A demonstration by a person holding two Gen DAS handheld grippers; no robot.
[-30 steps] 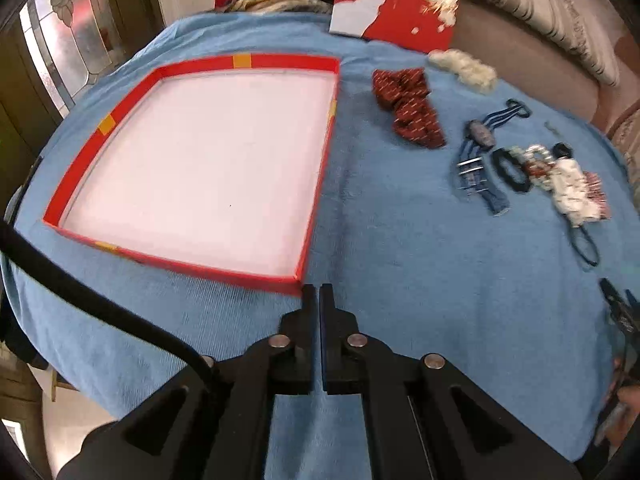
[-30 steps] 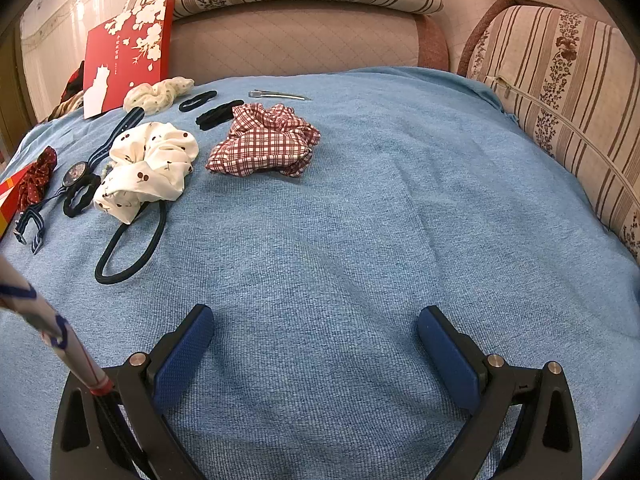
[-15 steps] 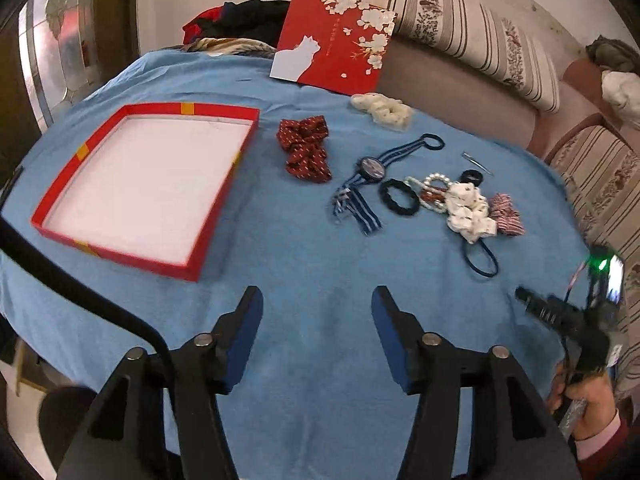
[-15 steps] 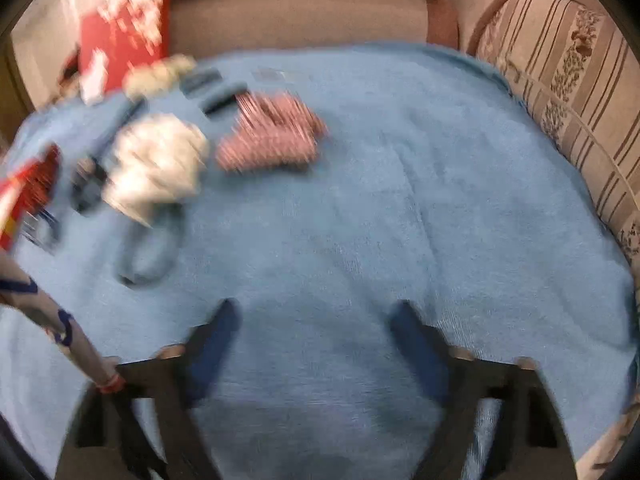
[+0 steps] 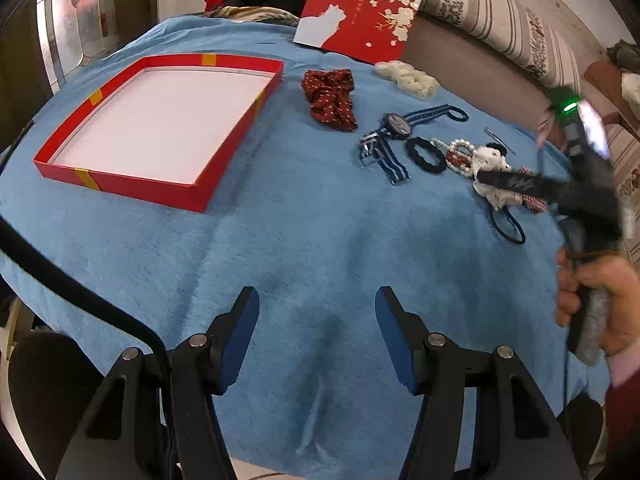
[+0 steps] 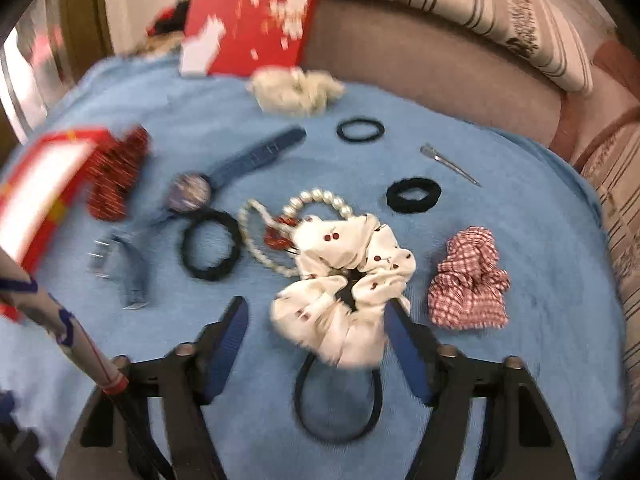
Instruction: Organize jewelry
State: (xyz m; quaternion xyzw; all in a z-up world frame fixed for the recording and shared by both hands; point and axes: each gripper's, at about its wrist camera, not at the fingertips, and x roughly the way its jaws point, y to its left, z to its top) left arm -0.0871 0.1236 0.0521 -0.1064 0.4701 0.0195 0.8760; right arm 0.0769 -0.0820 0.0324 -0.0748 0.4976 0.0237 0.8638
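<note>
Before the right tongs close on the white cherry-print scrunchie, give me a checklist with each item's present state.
1. White scrunchie between the right tongs: ok; jaws closing, left pad not yet touching.
2. Pearl bracelet out of the bite: ok, beyond the tips.
3. Black hair tie under the scrunchie might lift with it: cannot tell.
4. Red box ready: ok, open, nothing inside.
5. Left tongs free: ok, open over bare blue cloth.
</note>
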